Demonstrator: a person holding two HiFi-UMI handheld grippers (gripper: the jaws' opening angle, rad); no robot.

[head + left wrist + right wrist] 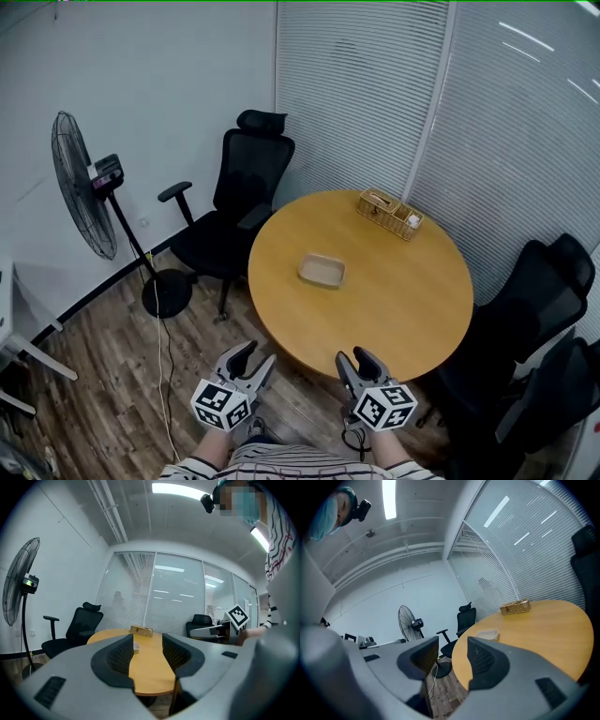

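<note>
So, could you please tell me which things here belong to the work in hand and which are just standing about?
In hand, probably: left gripper and right gripper, both open and empty, before the round wooden table; shallow beige dish at its middle, the nearest thing to them.
Standing about: wicker basket at the table's far edge; pedestal fan; black office chairs.
</note>
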